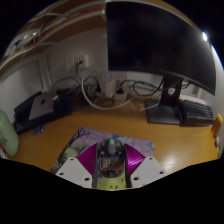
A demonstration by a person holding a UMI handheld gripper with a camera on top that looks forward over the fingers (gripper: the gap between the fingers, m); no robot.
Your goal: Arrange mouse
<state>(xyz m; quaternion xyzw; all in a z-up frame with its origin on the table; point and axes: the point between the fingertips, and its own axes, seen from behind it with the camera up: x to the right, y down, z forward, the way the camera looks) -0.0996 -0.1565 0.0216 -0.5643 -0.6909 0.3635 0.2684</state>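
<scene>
A small translucent grey mouse (110, 152) with greenish insides sits between my gripper's (110, 163) two fingers, its sides against the magenta pads (89, 158). Both fingers press on it, and it appears lifted a little above the wooden desk (60, 135). A patterned mouse mat (92, 135) lies on the desk just beyond and beneath the fingertips, partly hidden by the mouse and fingers.
A large black monitor (158, 40) stands beyond on its stand (172, 105). Cables (115, 92) run along the wall behind the desk. A dark flat device (35, 108) lies at the far left, and a yellow object (218, 128) sits at the right.
</scene>
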